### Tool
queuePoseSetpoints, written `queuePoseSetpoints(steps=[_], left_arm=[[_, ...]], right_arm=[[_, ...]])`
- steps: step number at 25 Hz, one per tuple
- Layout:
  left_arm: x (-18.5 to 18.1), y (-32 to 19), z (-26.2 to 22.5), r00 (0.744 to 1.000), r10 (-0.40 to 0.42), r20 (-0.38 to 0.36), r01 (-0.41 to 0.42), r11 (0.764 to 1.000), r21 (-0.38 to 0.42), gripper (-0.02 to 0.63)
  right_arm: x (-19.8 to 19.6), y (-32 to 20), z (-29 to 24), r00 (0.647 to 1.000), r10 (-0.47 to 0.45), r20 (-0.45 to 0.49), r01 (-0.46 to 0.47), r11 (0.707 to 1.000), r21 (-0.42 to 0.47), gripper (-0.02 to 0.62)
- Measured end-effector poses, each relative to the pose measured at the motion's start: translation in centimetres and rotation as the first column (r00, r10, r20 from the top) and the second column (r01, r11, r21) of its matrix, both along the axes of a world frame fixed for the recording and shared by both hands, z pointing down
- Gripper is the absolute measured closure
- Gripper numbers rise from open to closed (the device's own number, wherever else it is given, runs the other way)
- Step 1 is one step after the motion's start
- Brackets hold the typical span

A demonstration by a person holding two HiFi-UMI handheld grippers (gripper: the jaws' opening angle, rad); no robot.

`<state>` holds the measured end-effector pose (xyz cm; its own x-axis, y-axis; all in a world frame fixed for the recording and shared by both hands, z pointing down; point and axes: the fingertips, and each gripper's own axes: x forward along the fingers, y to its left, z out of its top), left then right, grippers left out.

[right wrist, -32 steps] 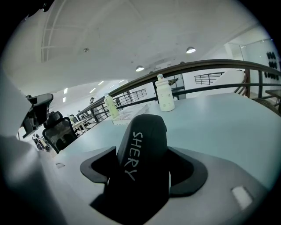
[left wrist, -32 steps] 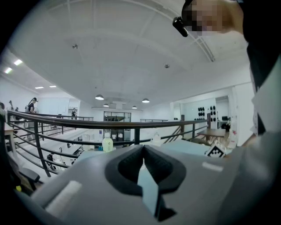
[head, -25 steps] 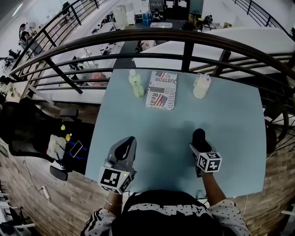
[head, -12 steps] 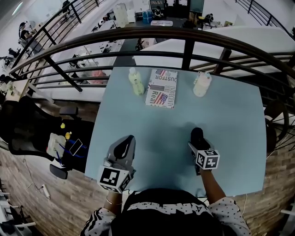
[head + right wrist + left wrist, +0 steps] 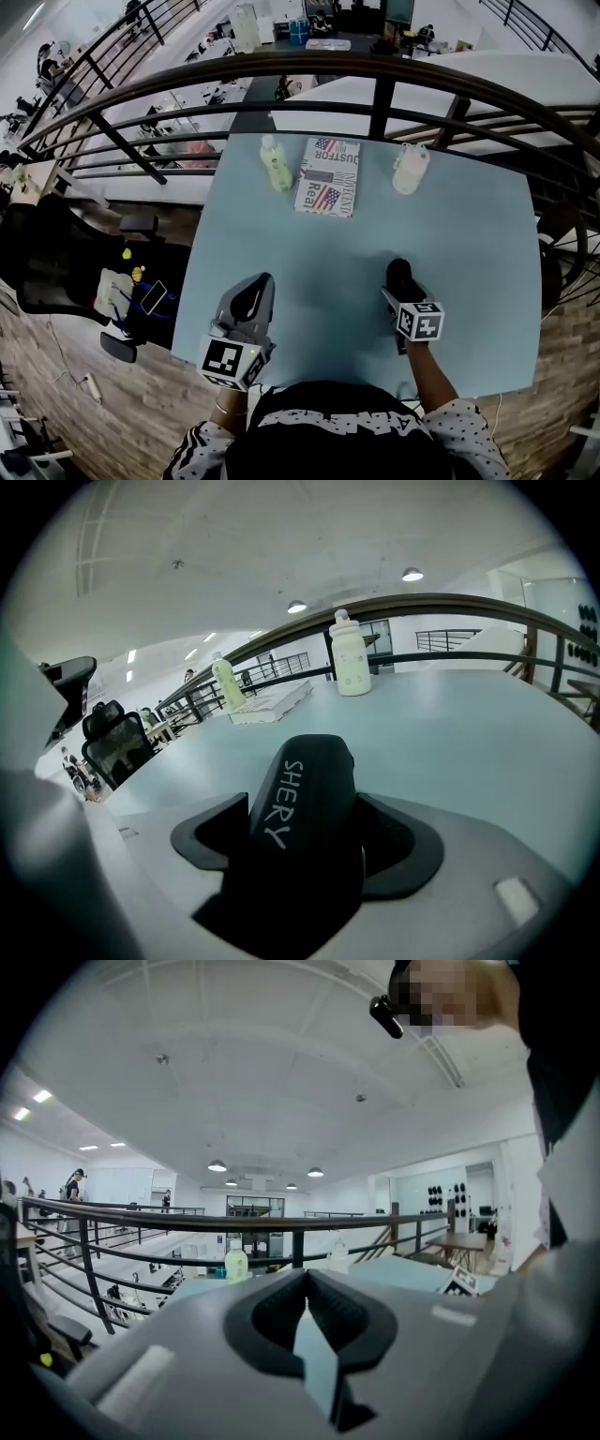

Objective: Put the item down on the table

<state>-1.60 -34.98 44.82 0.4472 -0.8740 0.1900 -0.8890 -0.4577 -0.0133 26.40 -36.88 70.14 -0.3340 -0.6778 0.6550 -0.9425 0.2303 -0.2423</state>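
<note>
Item [image 5: 305, 775] between right gripper [image 5: 305, 829] fingers

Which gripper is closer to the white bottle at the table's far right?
Right. The right gripper, shut on the black item, is almost directly in front of the white bottle; the left gripper sits well off to the bottle's left.

Mostly matt finishes, little gloss.
We saw a smooth matt pale-blue table [image 5: 469, 244]; at six o'clock a matt black item [image 5: 305, 799] in the right gripper [image 5: 309, 832], grey matt plastic; at twelve a printed paper magazine [image 5: 328, 178], a greenish plastic bottle [image 5: 276, 165], a cream plastic bottle [image 5: 411, 170] and dark metal railing [image 5: 380, 98]; wood-plank floor [image 5: 159, 403] at seven.
</note>
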Motion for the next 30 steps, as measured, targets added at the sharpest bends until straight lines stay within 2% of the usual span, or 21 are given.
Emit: queuePoseSetpoints(steps=[11,23,26,30], left_arm=[[0.0,0.4,-0.2,1.0,-0.004,0.002,0.004,1.0,0.006,0.606],[1.0,1.2,-0.9,1.0,0.017,0.011,-0.017,1.0,0.021,0.606],[1.4,1.6,-1.2,1.0,0.023,0.012,-0.024,0.999,0.026,0.606],[2.2,2.1,-1.6,0.999,0.032,0.009,-0.032,0.999,0.032,0.606]], right_arm=[[0.1,-0.1,-0.3,1.0,0.001,0.008,-0.001,1.0,0.014,0.235],[1.3,0.0,-4.2,0.997,0.046,0.064,-0.053,0.991,0.121,0.238],[2.0,0.1,-6.2,0.996,0.058,0.064,-0.069,0.981,0.183,0.268],[2.6,0.5,-9.0,0.997,0.05,0.055,-0.063,0.961,0.271,0.35]])
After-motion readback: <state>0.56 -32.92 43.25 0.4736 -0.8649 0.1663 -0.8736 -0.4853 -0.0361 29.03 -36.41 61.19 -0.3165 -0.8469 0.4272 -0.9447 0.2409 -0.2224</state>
